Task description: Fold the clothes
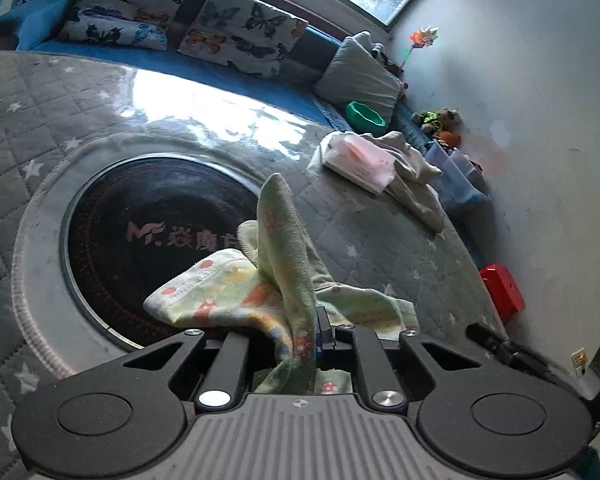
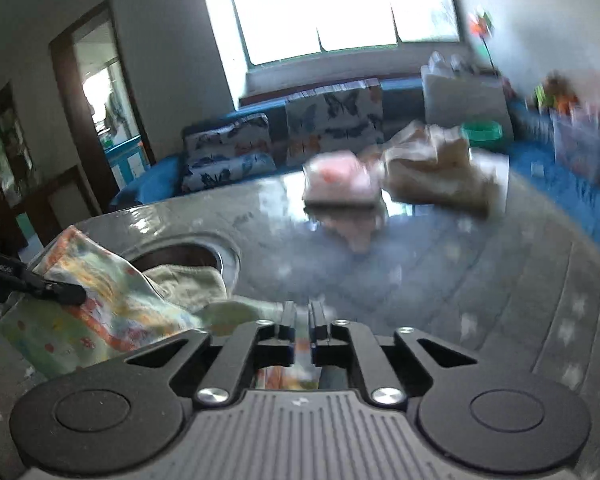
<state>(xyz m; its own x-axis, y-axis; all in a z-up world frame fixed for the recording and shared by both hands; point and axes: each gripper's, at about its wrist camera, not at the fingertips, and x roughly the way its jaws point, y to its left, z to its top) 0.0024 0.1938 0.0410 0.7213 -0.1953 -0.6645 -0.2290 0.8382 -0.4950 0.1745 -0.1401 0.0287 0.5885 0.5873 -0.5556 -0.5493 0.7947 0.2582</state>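
A: Where is the garment found?

B: It is held above the table, over the near rim of the dark round plate set into the table's middle. A pale green cloth with small orange prints is seen, bunched rather than flat, with one fold standing up from the pinch.

A: How is it held?

B: It is pinched by both tools. The left gripper is pressed together on a gathered fold; cloth is seen passing between the fingers and out behind them. The right gripper is also nearly closed, and printed cloth is glimpsed in the narrow gap, though that view is blurred.

A: Which way is the cloth laid between them?

B: From the right gripper it is stretched away leftward, where the left tool's dark tip is seen clamped on the printed edge. The long axis is therefore run roughly between the two pinches, neither hand being clearly nearer the bulk.

A: And farther out?

B: Near the far right edge a pink folded piece and a beige garment are laid, touching. Whether the green cloth is being spread or closed into a fold cannot be settled.
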